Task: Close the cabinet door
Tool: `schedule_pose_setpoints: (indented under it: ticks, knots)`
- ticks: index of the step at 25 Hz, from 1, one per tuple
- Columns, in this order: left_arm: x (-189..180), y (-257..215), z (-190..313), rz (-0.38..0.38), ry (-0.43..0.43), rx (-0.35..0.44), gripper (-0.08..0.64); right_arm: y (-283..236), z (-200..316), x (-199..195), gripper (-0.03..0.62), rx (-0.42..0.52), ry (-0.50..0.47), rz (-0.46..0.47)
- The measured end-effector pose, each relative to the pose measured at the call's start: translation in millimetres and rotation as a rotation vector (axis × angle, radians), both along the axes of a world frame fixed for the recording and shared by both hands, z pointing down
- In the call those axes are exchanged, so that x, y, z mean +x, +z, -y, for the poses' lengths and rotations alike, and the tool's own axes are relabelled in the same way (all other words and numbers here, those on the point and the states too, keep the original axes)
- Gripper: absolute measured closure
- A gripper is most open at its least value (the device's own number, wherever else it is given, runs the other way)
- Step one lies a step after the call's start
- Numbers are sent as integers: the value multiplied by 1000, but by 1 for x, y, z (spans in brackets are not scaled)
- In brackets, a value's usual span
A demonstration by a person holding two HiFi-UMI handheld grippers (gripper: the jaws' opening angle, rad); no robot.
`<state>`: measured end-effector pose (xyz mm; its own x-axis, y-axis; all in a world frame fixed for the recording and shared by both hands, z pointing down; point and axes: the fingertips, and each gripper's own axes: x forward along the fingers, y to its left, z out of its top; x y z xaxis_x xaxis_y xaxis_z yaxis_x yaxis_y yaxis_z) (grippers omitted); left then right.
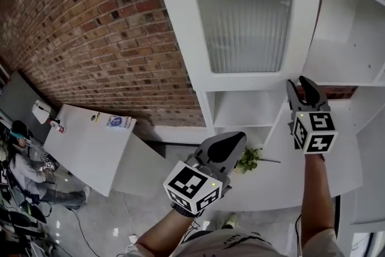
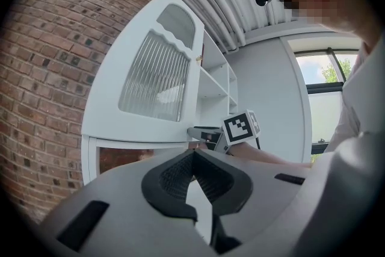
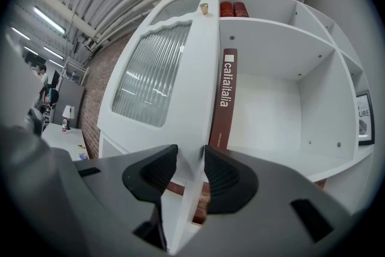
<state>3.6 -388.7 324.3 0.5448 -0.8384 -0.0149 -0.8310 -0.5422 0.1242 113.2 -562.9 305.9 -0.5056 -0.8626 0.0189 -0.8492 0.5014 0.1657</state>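
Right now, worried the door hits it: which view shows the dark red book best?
Right gripper view: the dark red book stands upright beside the cabinet door, spine legible. Head view shows a sliver; left gripper view, none.

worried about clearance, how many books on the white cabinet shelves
3: tall dark-red book beside the white cabinet door, two short red books on top shelf; more may be hidden.
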Motion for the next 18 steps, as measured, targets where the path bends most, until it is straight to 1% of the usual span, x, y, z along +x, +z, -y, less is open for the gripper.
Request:
schedule_pose_setpoints:
  ticks: [6,9,13,18]
  knots:
    - [-12,0,-10,-9,-10,-8,549,-2,-18,8,446,17,42,11]
    - [-19,1,-18,-15,-8,-9,549,-6,-35,11,466,31,57,31]
    - [-27,2,-30,-21,-2,-7,549,-7,-62,3,488,25,44,47]
    - [-32,0,-47,-30,19,3,549,-1,-99,-15,496,-8,2,81]
